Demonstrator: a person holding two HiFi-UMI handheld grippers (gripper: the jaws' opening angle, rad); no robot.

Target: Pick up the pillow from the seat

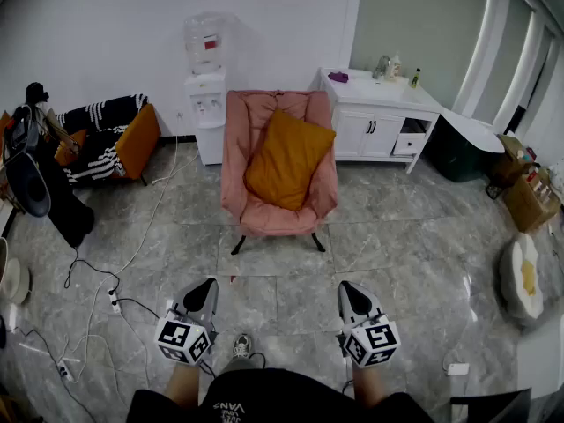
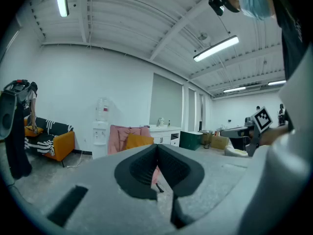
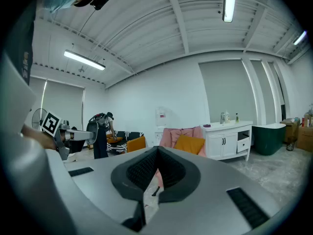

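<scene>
An orange pillow (image 1: 287, 159) leans upright in the pink chair (image 1: 236, 170) at the middle of the room. The same pillow (image 2: 139, 140) shows far off in the left gripper view, and the pillow (image 3: 189, 144) in the right gripper view too. My left gripper (image 1: 207, 285) and right gripper (image 1: 345, 288) hang low near my body, well short of the chair. Both are shut with nothing between their jaws. In their own views the left gripper (image 2: 157, 148) and right gripper (image 3: 157, 152) point toward the chair.
A water dispenser (image 1: 204, 86) stands left of the chair and a white cabinet (image 1: 379, 122) to its right. An orange sofa (image 1: 115, 139) is at far left. Cables and a power strip (image 1: 115, 300) lie on the grey tiled floor at left. Boxes (image 1: 529, 192) sit at right.
</scene>
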